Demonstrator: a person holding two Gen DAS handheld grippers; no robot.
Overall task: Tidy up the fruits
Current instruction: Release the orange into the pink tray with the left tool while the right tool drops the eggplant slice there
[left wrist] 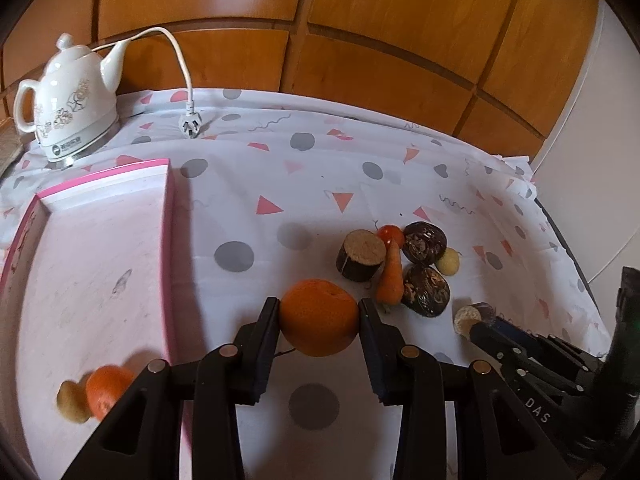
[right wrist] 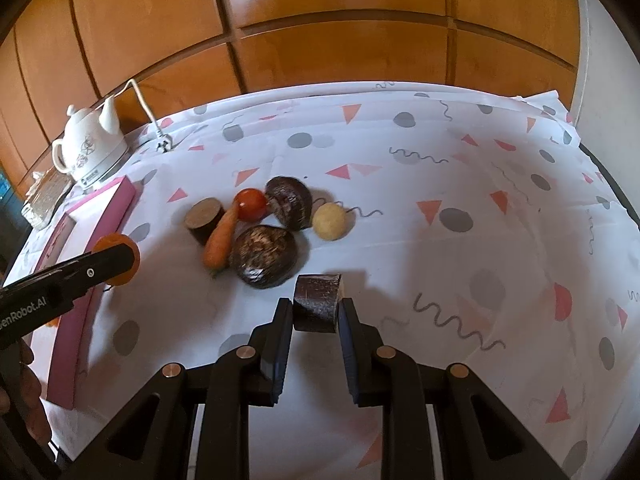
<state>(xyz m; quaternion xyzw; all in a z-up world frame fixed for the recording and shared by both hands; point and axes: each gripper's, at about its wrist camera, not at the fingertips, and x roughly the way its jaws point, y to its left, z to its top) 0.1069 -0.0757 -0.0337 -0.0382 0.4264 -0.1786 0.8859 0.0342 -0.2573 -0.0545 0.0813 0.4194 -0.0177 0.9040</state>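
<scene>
My left gripper point(left wrist: 319, 308) is shut on an orange point(left wrist: 319, 317) and holds it just right of the pink tray point(left wrist: 168, 240). The tray holds a smaller orange point(left wrist: 106, 390) and a yellowish fruit point(left wrist: 72, 402) at its near end. My right gripper point(right wrist: 316, 306) is shut on a dark cut cylinder piece point(right wrist: 317, 303) above the cloth. A pile lies on the cloth: another cut cylinder point(right wrist: 204, 218), a carrot point(right wrist: 220, 240), a tomato point(right wrist: 251, 204), two dark brown lumps point(right wrist: 264, 256) point(right wrist: 290, 200) and a pale yellow ball point(right wrist: 329, 221).
A white patterned kettle point(left wrist: 70, 100) stands at the back left, its cord and plug point(left wrist: 190, 128) lying on the patterned tablecloth point(right wrist: 440, 184). Wooden panels rise behind the table. The table's right edge point(right wrist: 608, 184) drops off beside a white wall.
</scene>
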